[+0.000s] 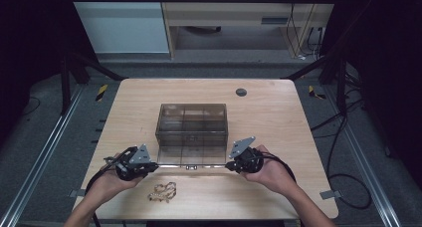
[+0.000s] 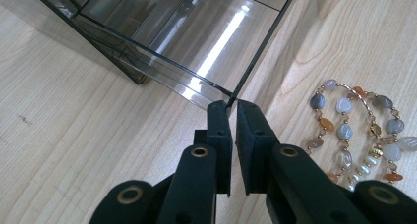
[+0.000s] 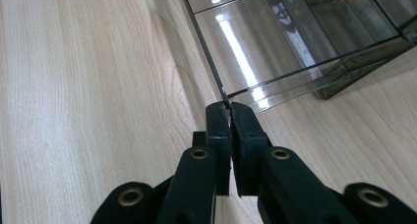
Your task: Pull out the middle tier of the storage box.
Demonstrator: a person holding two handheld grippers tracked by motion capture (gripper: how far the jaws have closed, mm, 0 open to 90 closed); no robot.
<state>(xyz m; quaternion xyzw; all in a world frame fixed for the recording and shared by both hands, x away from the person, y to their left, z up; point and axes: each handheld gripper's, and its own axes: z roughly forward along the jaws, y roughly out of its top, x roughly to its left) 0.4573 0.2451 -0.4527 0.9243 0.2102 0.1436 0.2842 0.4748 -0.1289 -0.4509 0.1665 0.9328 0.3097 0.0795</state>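
A smoky see-through box [image 1: 192,118] with inner compartments stands mid-table. Its hinged lid [image 1: 191,156] hangs open toward the person. My left gripper [image 1: 153,166] is shut on the lid's front left corner. In the left gripper view the jaws [image 2: 229,106] pinch the thin edge of the lid [image 2: 216,42]. My right gripper [image 1: 230,166] is shut on the front right corner. In the right gripper view its jaws [image 3: 227,107] clamp the corner of the lid [image 3: 255,42]. A beaded bracelet [image 1: 163,191] of grey, orange and pearl beads lies beside the left gripper [image 2: 354,130].
The wooden table [image 1: 278,117] has a round grey cable port [image 1: 241,92] at the back right. Metal rails run along both sides on the floor, with cables at the right. Bare wood lies left and right of the box.
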